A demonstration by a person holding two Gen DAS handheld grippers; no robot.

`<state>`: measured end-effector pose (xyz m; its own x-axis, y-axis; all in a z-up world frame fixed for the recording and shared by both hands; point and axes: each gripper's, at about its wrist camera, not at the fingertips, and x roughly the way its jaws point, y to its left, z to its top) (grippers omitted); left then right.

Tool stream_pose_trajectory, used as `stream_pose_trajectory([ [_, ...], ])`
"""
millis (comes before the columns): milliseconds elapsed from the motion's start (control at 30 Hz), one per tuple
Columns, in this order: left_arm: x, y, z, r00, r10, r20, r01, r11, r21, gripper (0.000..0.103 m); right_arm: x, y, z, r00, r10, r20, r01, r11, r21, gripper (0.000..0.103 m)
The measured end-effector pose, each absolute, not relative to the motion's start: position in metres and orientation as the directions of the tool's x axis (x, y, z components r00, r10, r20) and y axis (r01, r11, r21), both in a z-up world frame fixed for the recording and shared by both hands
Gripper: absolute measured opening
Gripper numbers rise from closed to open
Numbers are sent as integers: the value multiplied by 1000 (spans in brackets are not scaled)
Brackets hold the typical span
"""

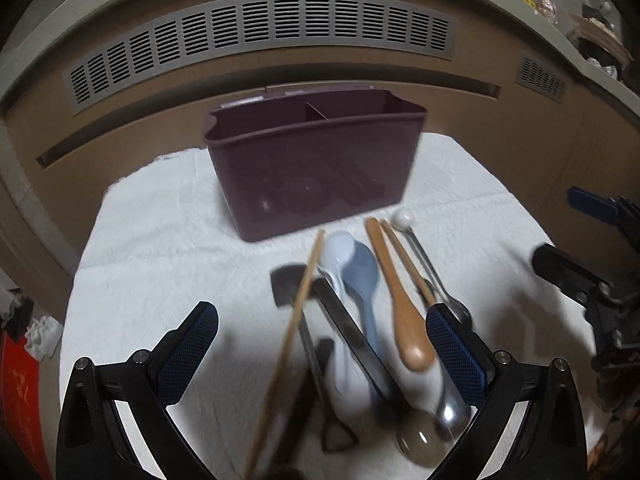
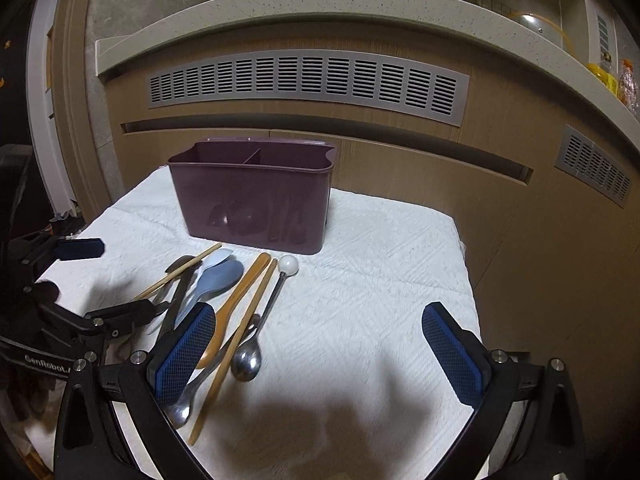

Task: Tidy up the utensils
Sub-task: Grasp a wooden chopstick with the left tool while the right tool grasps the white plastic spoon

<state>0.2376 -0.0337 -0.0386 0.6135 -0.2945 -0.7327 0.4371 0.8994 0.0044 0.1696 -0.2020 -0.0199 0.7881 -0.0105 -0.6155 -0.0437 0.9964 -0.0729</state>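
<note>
A purple two-compartment utensil holder [image 1: 316,168] [image 2: 256,200] stands empty at the back of the white cloth. In front of it lies a pile of utensils: a wooden spoon [image 1: 400,300] [image 2: 232,308], wooden chopsticks [image 1: 288,344] [image 2: 236,340], white and blue plastic spoons [image 1: 360,280] [image 2: 216,276], a metal spoon with a white ball end [image 2: 256,336] and dark utensils [image 1: 288,280]. My left gripper [image 1: 322,356] is open just above the pile, holding nothing. My right gripper [image 2: 320,356] is open and empty over bare cloth to the right of the pile.
The white cloth [image 2: 380,280] covers a small table set against a wooden cabinet with a grey vent grille [image 2: 308,80]. The table's right edge [image 2: 468,264] drops off. The right gripper shows at the right in the left wrist view [image 1: 592,280].
</note>
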Motion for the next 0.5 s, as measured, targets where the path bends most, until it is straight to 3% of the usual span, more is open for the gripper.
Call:
stream_pose_trajectory([
  [100, 255, -42, -40, 613, -291, -734, 457, 889, 30, 100, 179, -207, -20, 789, -12, -614, -42, 996, -73, 103],
  [200, 266, -48, -44, 595, -300, -746, 486, 873, 36, 88, 185, -211, -22, 786, -11, -619, -40, 997, -69, 103],
  [300, 280, -54, -51, 558, -300, -774, 511, 859, 36, 61, 190, -214, -29, 773, -7, -634, -39, 997, -59, 103],
  [367, 291, -56, -58, 525, -301, -796, 517, 856, 17, 33, 193, -215, -34, 763, -4, -647, -38, 998, -51, 103],
  [433, 299, -57, -63, 497, -304, -813, 522, 853, 1, 25, 194, -215, -39, 755, 0, -656, -37, 998, -42, 103],
  [500, 302, -59, -66, 475, -316, -821, 541, 841, -11, 25, 195, -216, -44, 750, 2, -662, -34, 999, -36, 103],
])
